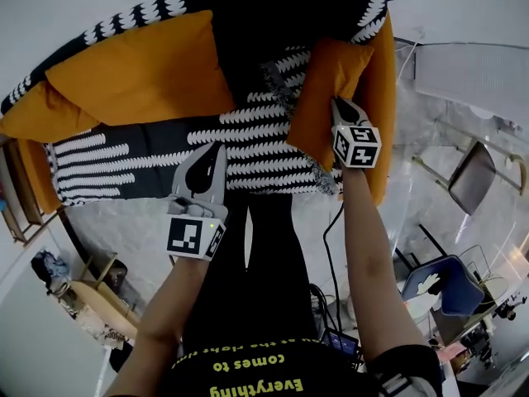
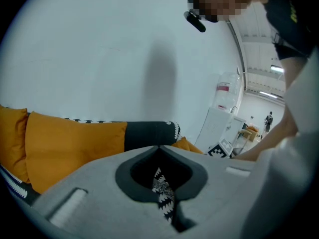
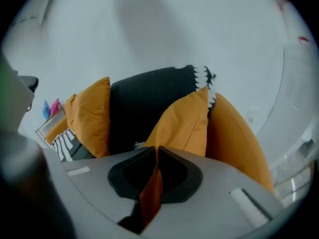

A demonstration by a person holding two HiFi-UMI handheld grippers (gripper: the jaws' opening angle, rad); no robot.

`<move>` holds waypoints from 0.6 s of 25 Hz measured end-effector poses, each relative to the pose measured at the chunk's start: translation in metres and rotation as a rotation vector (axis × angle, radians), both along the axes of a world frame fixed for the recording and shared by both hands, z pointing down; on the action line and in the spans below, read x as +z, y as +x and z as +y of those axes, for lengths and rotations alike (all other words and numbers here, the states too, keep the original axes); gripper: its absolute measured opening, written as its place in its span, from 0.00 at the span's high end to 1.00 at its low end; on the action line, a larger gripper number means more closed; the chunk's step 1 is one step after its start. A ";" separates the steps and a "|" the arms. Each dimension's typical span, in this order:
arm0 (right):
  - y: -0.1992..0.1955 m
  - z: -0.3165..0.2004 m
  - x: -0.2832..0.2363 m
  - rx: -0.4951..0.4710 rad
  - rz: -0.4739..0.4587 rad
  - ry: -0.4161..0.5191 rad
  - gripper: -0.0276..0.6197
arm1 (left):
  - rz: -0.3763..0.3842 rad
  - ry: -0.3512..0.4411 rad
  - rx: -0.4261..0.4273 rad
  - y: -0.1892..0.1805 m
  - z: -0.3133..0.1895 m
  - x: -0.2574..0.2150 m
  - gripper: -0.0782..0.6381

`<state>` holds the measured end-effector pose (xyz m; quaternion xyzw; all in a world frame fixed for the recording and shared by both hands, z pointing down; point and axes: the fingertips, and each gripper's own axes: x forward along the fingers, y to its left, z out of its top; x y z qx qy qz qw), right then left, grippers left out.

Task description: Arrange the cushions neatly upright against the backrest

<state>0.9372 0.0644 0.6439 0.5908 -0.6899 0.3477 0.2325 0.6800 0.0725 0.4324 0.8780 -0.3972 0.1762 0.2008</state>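
A small orange cushion [image 1: 326,98] [image 3: 184,126] stands at the sofa's right end, next to the orange armrest [image 1: 382,98]. My right gripper [image 1: 337,104] [image 3: 157,148] is shut on it, with orange fabric pinched between the jaws. A large orange cushion [image 1: 136,69] [image 2: 70,143] leans on the black backrest [image 1: 256,15], and another orange cushion [image 1: 33,114] sits at the far left. My left gripper [image 1: 216,151] [image 2: 159,147] hangs shut above the black-and-white patterned seat cover [image 1: 256,147], holding nothing that I can see. The pattern shows through the slit behind its tips.
The person's black-clad legs [image 1: 256,246] stand against the sofa front. A folding chair [image 1: 471,176] and a blue chair [image 1: 442,284] are on the right. A wooden shelf [image 1: 25,188] stands at the left. A white wall rises behind the sofa.
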 end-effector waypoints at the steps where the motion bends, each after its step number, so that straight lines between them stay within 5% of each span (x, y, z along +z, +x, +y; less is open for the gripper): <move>1: -0.004 -0.001 -0.012 -0.066 0.032 0.016 0.91 | 0.000 0.004 -0.008 -0.002 -0.002 -0.002 0.89; 8: -0.039 -0.011 -0.070 -0.670 0.254 0.057 0.92 | -0.004 0.036 -0.077 -0.029 -0.014 -0.017 0.89; 15: -0.086 -0.047 -0.041 -1.277 0.511 0.032 0.92 | -0.015 0.027 -0.145 -0.056 -0.007 -0.017 0.89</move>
